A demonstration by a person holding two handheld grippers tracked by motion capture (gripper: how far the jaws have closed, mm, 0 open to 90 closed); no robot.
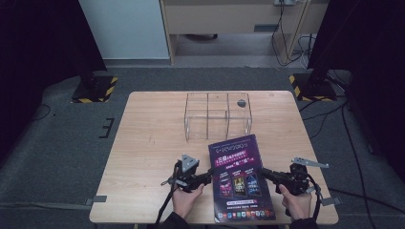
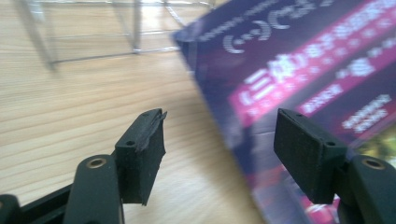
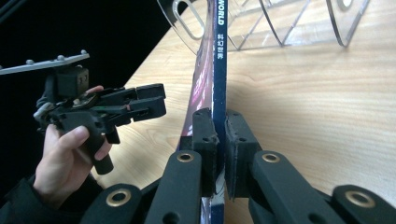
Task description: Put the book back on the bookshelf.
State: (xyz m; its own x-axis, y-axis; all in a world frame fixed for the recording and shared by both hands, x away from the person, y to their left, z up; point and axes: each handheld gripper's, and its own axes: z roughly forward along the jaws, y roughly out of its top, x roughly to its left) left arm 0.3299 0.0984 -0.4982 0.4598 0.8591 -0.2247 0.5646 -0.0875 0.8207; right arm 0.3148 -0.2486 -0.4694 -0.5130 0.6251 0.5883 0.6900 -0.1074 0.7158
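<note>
High view: I have the magazine [image 1: 241, 179] lying at 5 o'clock on the desk [image 1: 143, 143], near the front edge, just short of the clear plastic organizer [image 1: 217, 116] at 12. My right tool [image 1: 263, 171] is clamped on the magazine's right edge; the right gripper view shows the spine [image 3: 219, 70] pinched between both pads. My left tool [image 1: 208, 173] sits at the left edge, jaws apart, nothing gripped.
</note>
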